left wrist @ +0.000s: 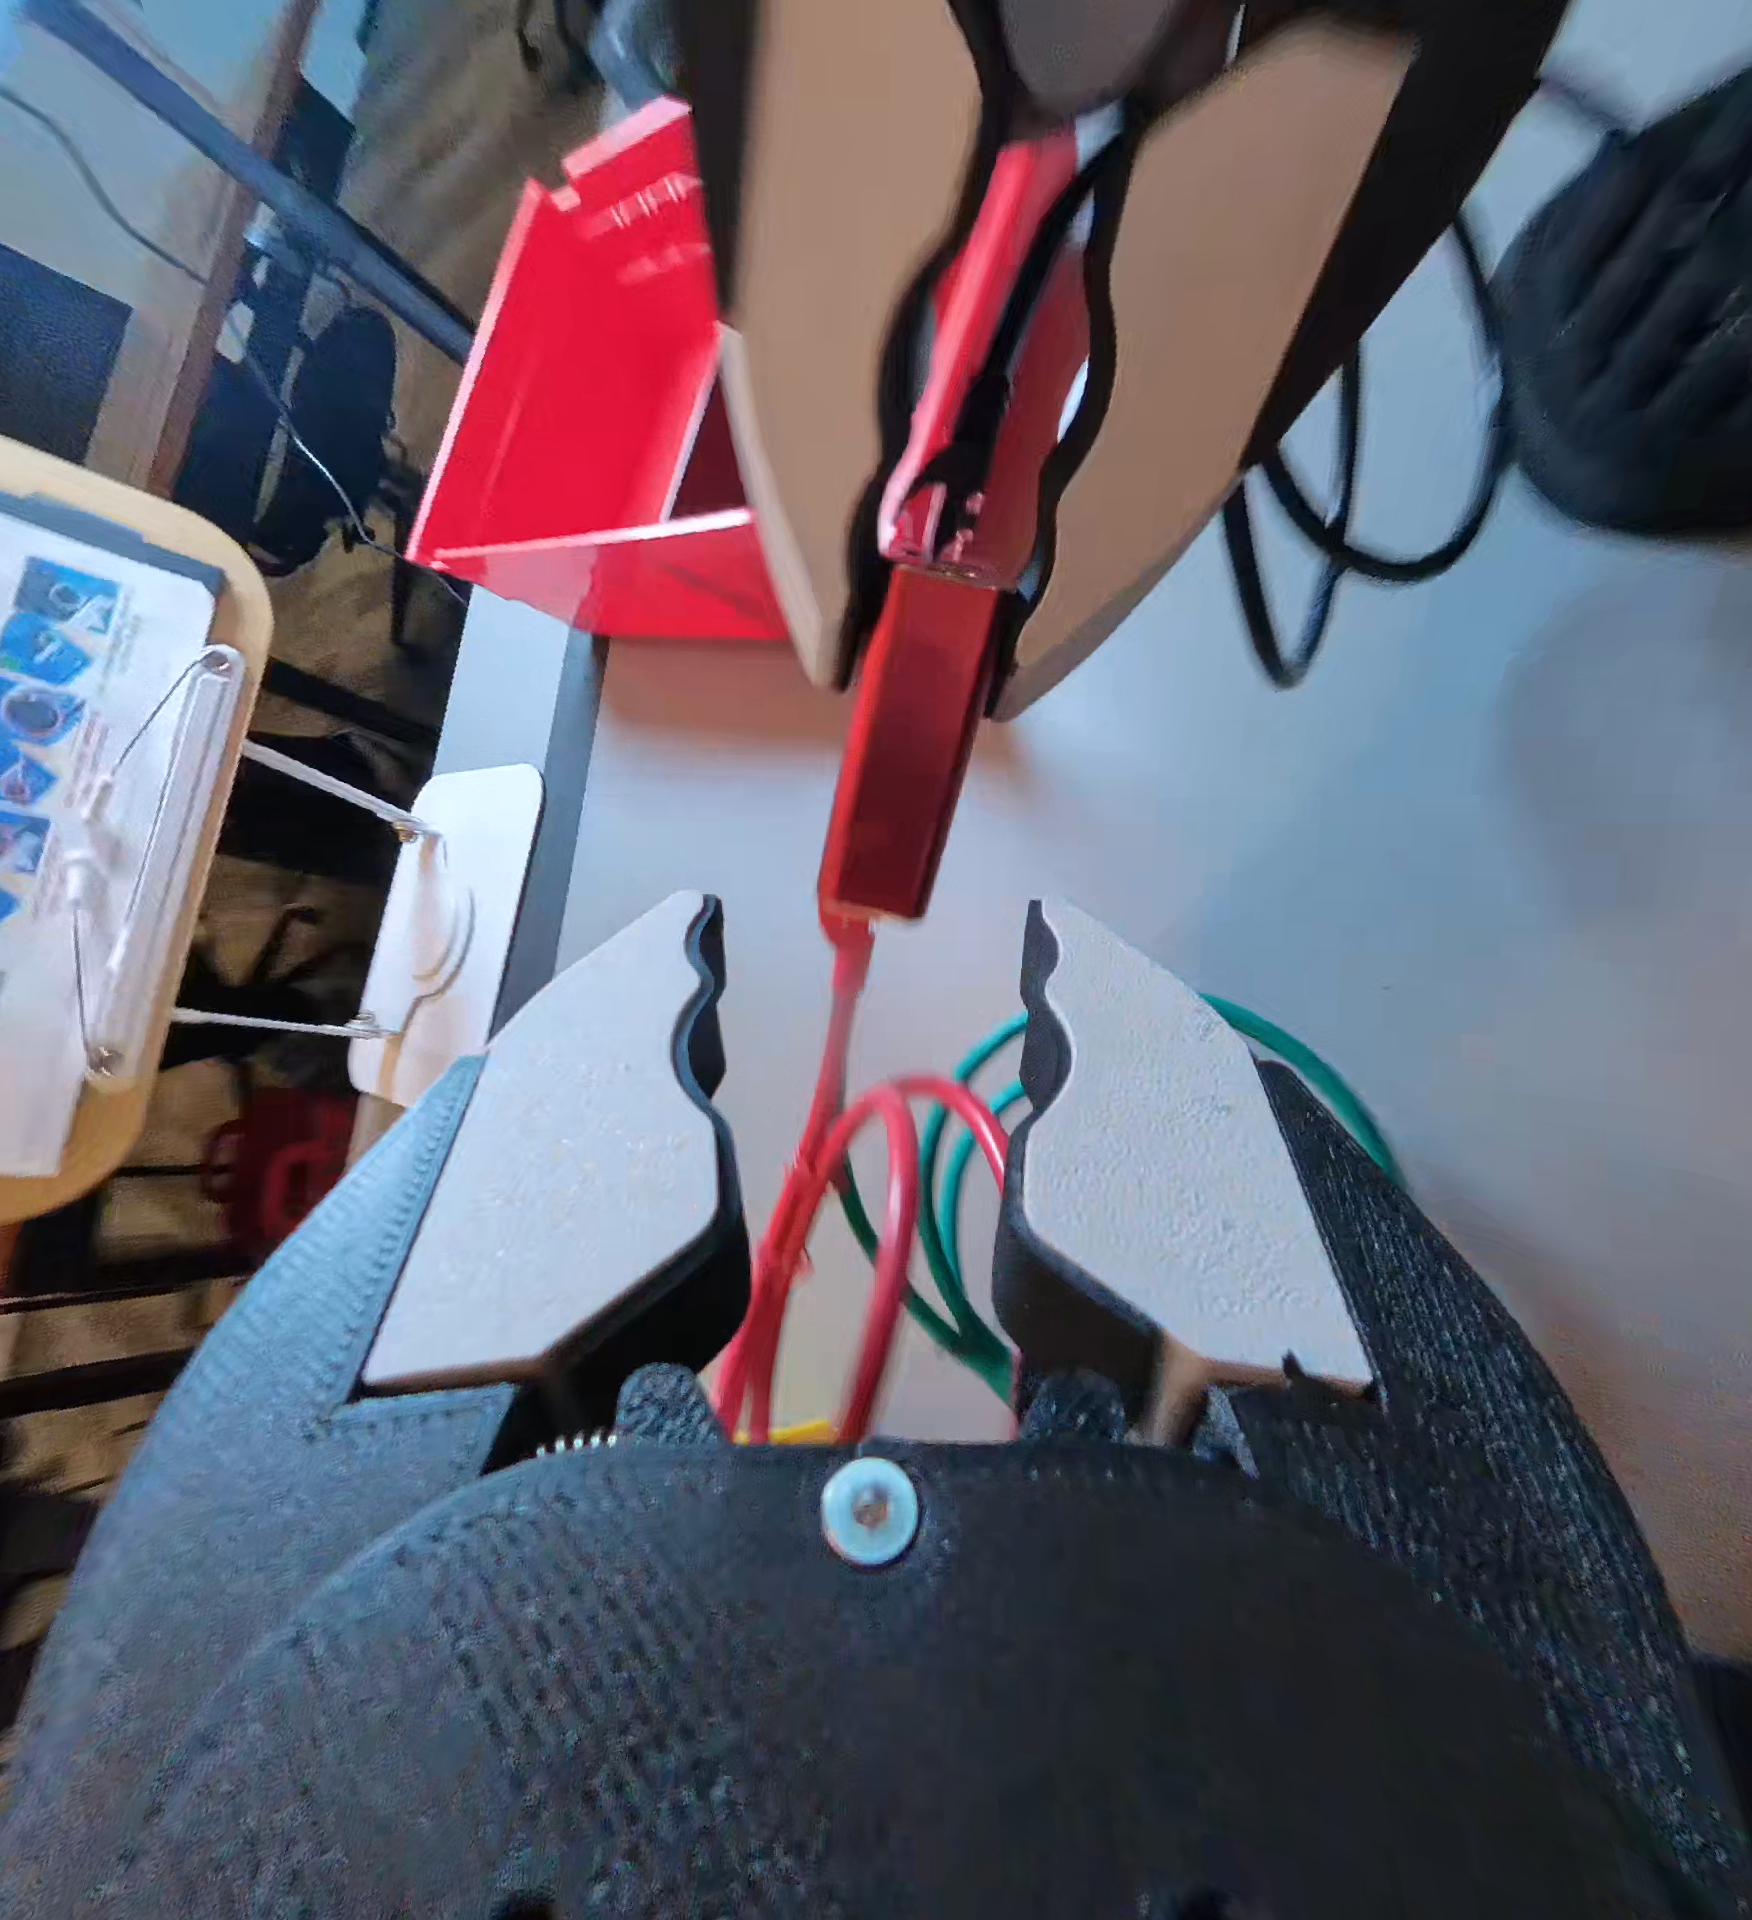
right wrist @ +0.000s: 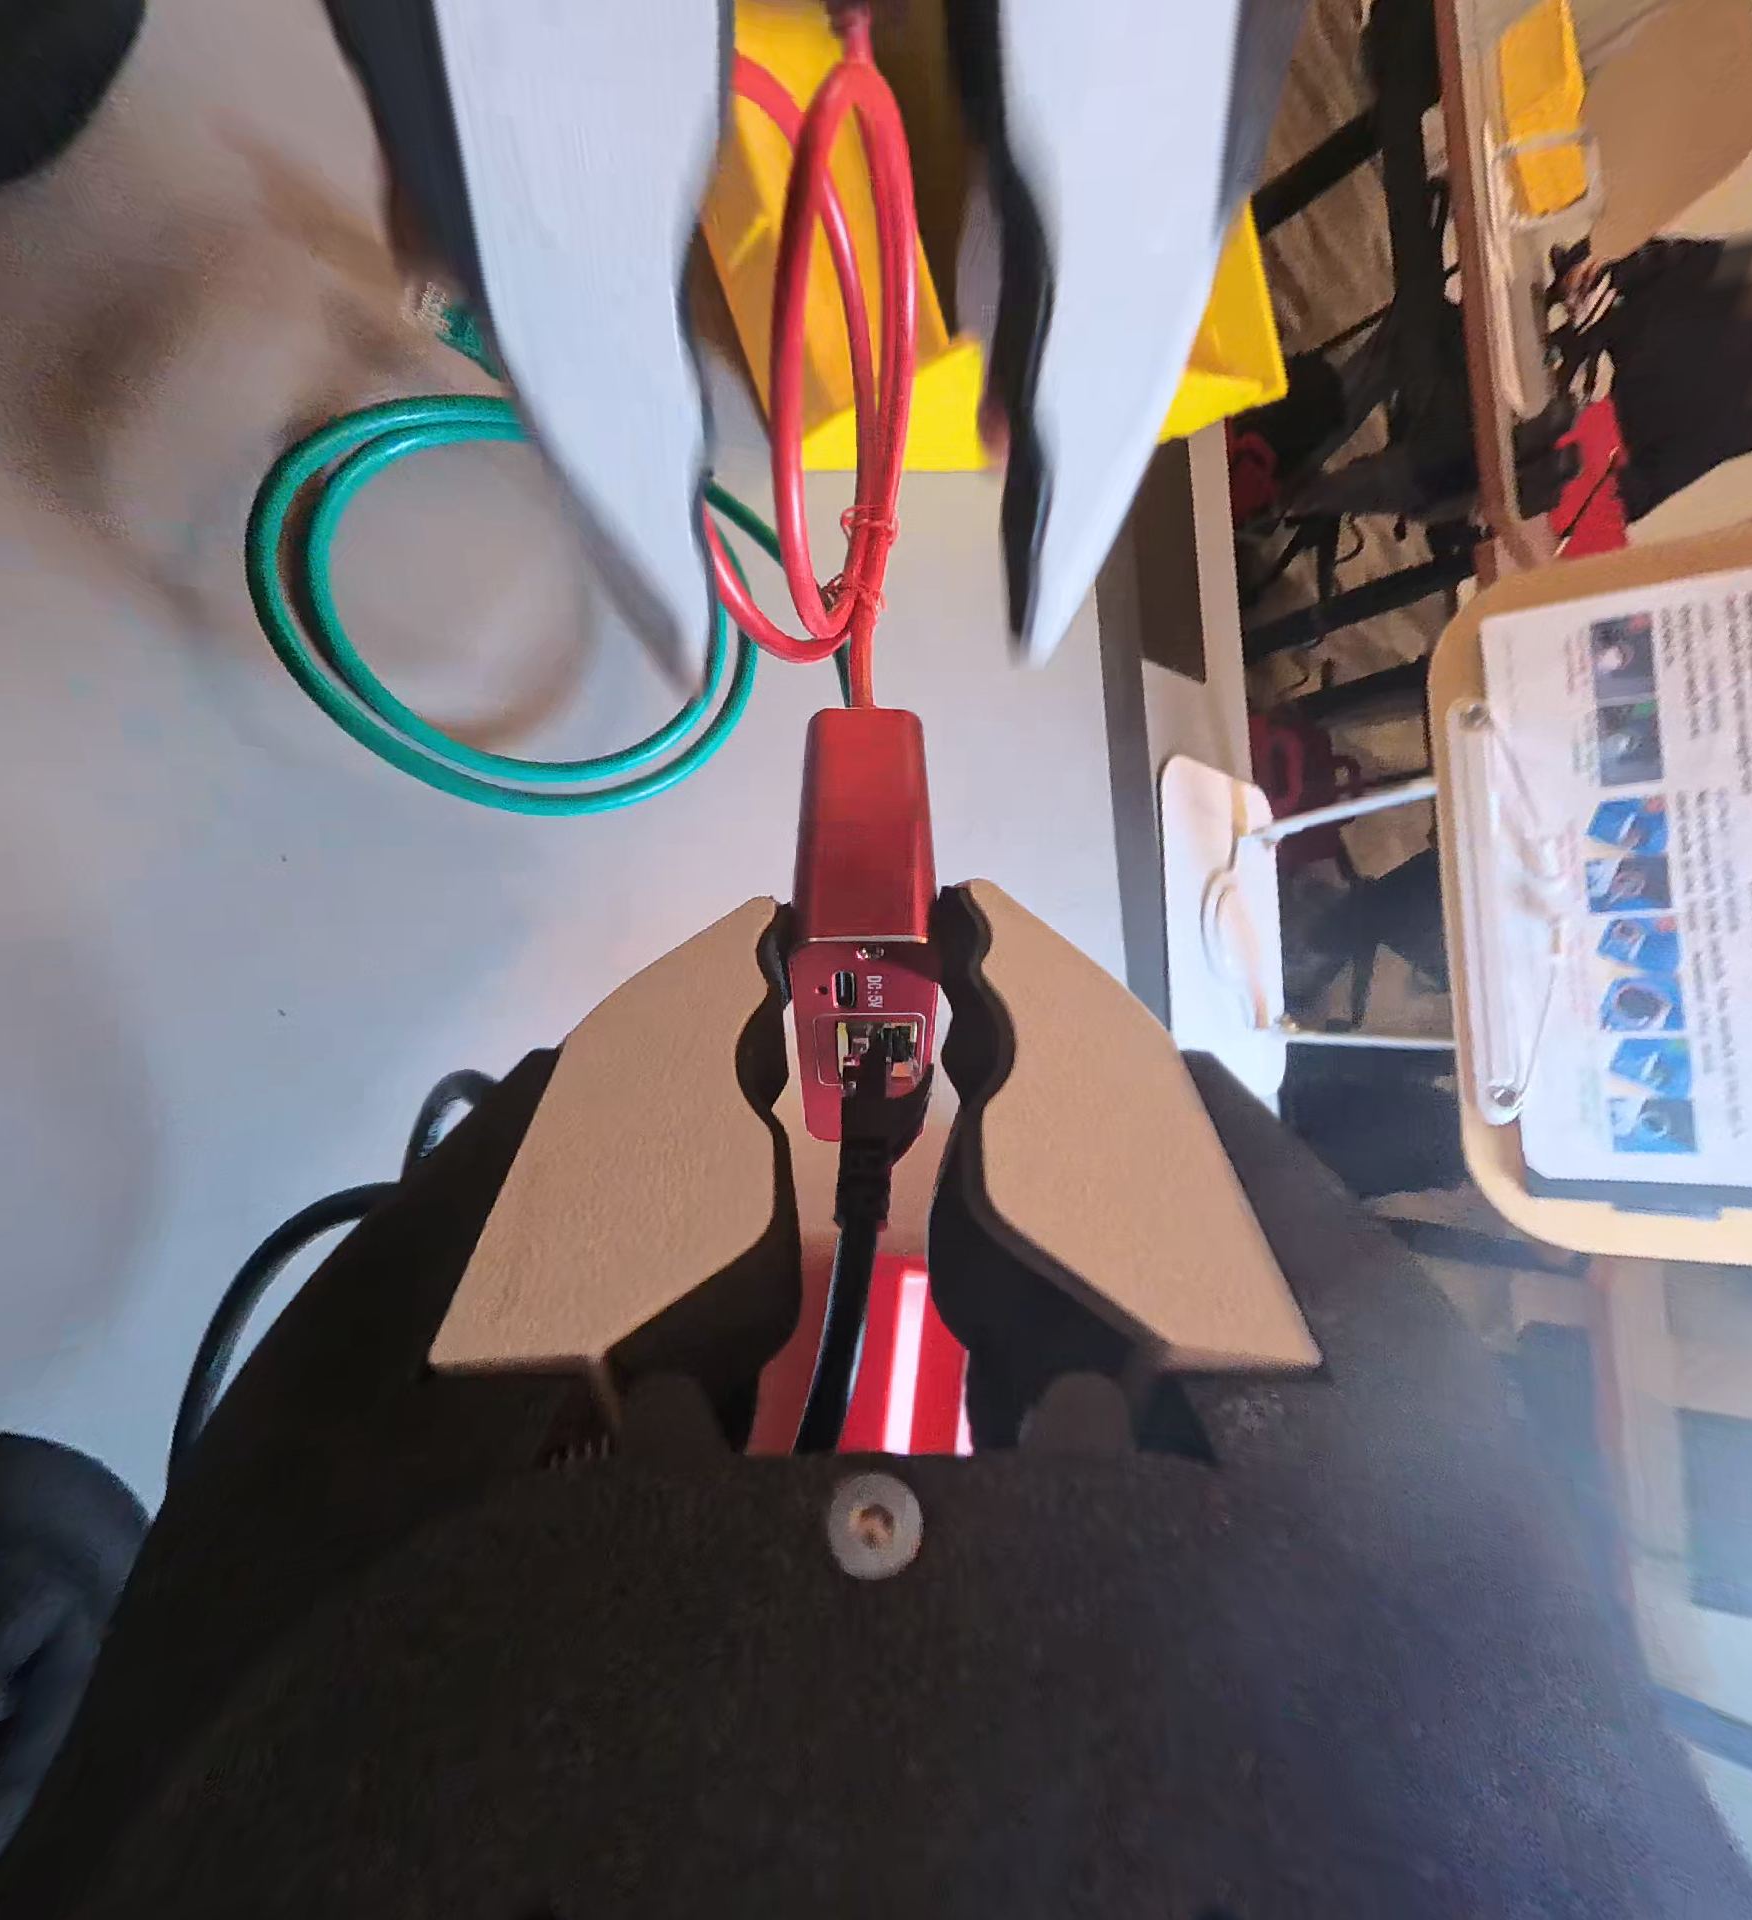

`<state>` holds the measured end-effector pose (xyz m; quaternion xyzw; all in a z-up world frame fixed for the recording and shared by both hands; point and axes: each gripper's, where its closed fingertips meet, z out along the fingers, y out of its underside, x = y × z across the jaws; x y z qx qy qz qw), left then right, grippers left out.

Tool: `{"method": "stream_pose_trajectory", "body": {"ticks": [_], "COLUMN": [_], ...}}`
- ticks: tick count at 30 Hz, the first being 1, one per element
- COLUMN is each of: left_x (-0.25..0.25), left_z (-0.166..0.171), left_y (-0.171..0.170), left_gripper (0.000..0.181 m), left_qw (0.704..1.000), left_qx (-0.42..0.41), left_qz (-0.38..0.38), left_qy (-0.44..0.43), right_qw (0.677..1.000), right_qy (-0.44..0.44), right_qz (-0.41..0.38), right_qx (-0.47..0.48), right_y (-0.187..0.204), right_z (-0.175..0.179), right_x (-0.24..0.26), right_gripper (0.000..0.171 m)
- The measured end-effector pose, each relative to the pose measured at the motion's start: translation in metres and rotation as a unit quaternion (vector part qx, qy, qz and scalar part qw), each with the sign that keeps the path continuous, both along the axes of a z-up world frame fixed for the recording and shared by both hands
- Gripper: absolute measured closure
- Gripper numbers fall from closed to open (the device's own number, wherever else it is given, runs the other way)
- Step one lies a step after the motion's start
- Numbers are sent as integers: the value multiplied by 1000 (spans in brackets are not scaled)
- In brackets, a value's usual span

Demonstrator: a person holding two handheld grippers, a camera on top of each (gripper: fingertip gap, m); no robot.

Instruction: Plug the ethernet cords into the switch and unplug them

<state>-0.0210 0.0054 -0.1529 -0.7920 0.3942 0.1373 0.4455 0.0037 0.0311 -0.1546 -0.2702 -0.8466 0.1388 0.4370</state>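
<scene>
jaws: right gripper (right wrist: 859, 914) clamped on the sides of the switch; left gripper (left wrist: 872, 914) stands apart with nothing between its pads, facing the switch's far end.
table: pale grey flat tabletop (left wrist: 1371, 935) under both grippers, dark edge on one side.
bins: red open plastic bin (left wrist: 560, 457) behind the right gripper in the left wrist view; yellow plastic bin (right wrist: 1215, 343) behind the left gripper in the right wrist view.
sheet: printed instruction sheet on a light wooden board (right wrist: 1661, 883) off the table's edge, well apart from the work.
switch: small red metal box-shaped switch (right wrist: 859, 821), held above the table and gripped near its port end. looks light, rigid and smooth-sided, so a slack grip could let it slide.
green cord: coiled green ethernet cord (right wrist: 415, 675) lying loose on the table, unplugged; soft and springy by the look of it.
red cord: thin red ethernet cord (right wrist: 851, 312), looped and tied, running into the switch's far end, seemingly plugged in. flexible; best taken at the stiff plug right by the switch, not on the cable.
black cord: black ethernet cord (right wrist: 856, 1174) seated in the near port, trailing back between the right gripper's fingers.
risk: pulling on cable rather than plug may strain the latch.
</scene>
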Motion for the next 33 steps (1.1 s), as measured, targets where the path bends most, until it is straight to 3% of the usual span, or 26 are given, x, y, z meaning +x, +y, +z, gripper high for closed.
{"method": "stream_pose_trajectory", "body": {"ticks": [2, 3, 7, 11, 13, 16, 19, 21, 24, 26, 30, 33], "left_x": [2, 4, 17, 18, 22, 24, 23, 5, -27, -46, -49, -29], "left_z": [-21, -24, -19, -16, -13, -9, 8, 35, 80, 93, 59, 19], "left_y": [19, 25, 31, 31, 31, 36, 41, 41, 25, 11, -9, -20], "left_gripper": [137, 154, 154, 154, 154, 155, 153, 135, 138, 140, 137, 137], "left_qw": [998, 997, 998, 996, 995, 995, 992, 987, 966, 954, 949, 947], "left_qx": [0, 16, 52, 68, 69, 74, 72, 78, 119, 139, 92, 44], "left_qz": [-6, -13, -42, -51, -63, -61, -49, -10, 18, 40, 53, 45], "left_qy": [65, 74, 20, -23, -31, -28, -89, -140, -228, -264, -298, -314], "right_qw": [1000, 1000, 999, 996, 996, 999, 997, 994, 987, 979, 951, 920], "right_qy": [6, 6, 33, -11, -43, -35, -68, -97, -126, -146, -163, -189], "right_qz": [5, 5, 5, -11, -13, 4, 2, -24, -79, -126, -244, -312], "right_qx": [11, 20, -20, -91, -74, -3, 19, 51, 63, 59, 101, 144], "right_y": [-8, -9, -2, 13, 20, 21, 31, 55, 96, 127, 202, 252], "right_z": [3, 3, 9, 14, 7, 11, 31, 55, 110, 150, 211, 220], "right_x": [1, 3, 14, 29, 33, 27, 27, 30, 41, 53, 73, 79], "right_gripper": [145, 145, 144, 134, 131, 145, 145, 145, 145, 145, 145, 145]}}
